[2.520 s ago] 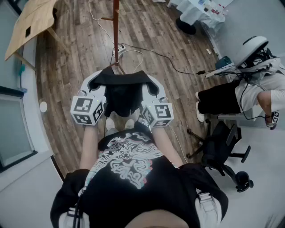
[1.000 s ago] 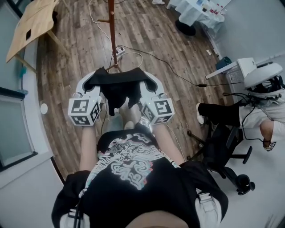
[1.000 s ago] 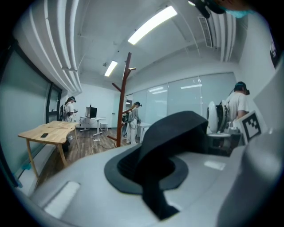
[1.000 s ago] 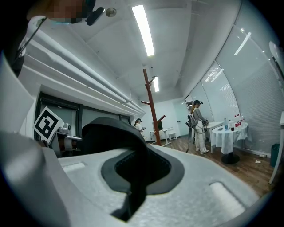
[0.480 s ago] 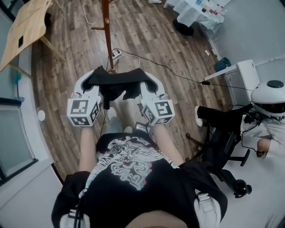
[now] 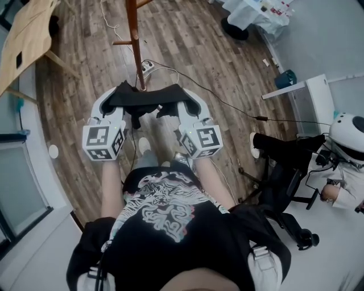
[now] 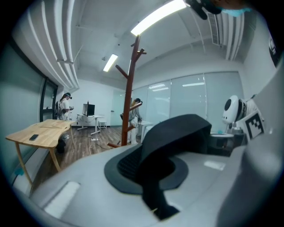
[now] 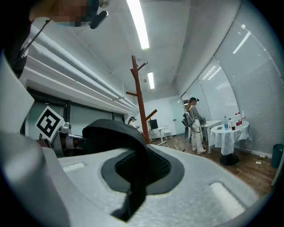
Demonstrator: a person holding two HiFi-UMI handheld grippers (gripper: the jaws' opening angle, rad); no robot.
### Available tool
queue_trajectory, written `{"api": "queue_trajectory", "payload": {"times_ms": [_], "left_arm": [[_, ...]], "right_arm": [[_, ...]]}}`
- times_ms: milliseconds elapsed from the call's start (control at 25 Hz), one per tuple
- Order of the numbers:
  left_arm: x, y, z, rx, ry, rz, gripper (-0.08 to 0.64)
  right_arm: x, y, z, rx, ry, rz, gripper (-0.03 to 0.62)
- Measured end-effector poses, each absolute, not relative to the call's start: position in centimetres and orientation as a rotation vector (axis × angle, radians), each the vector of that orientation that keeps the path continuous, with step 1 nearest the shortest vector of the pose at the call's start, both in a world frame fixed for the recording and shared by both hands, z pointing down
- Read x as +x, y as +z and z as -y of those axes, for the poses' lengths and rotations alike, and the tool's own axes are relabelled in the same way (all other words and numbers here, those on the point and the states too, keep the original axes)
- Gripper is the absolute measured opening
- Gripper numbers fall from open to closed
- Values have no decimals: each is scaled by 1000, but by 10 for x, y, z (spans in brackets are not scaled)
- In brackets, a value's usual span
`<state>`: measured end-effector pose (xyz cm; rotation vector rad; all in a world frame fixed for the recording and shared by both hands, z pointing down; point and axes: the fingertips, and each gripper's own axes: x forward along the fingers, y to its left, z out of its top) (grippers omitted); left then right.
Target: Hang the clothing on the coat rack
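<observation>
A black garment (image 6: 149,100) is stretched between my two grippers in front of the person's chest. My left gripper (image 6: 120,95) is shut on its left end, my right gripper (image 6: 183,98) on its right end. In the left gripper view the black cloth (image 7: 175,135) is pinched in my left gripper (image 7: 153,175) and arches to the right. In the right gripper view the cloth (image 8: 116,133) folds over my right gripper (image 8: 133,175). The brown wooden coat rack (image 6: 134,42) stands just beyond the garment; the coat rack (image 7: 128,91) and its pegs (image 8: 140,99) rise ahead of both grippers.
A wooden table (image 6: 21,41) stands at the far left. A power strip (image 6: 149,67) and cables (image 6: 219,85) lie on the plank floor by the rack's foot. To the right are a seated person with a white helmet (image 6: 348,133), a black office chair (image 6: 284,196) and a white-draped table (image 6: 256,12).
Both grippers have kept hold of the garment and moved forward toward the coat rack, whose pole now shows closer and longer. The garment hangs less low. The seated person has shifted right.
</observation>
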<state>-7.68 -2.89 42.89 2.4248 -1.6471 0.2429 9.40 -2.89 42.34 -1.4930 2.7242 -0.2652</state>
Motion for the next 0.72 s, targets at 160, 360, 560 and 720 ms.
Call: {"api": "queue_trajectory", "payload": {"times_ms": [160,360,560,720], "left_arm": [[-85,429,54,2426,239,1629,17],[-94,429,78,2455,247,1589,17],[-105,429,94,2499,300,1576,17],[-115,425,105,2548,330,1567,17]], "right_arm": [[89,421,50,-1521,-257,-2710,12],[75,420,78,-1551,-259,-2683,12],[56,417,95,-1558,-245,-2668,11],[45,416,108,-1565,-236,-2652,11]]}}
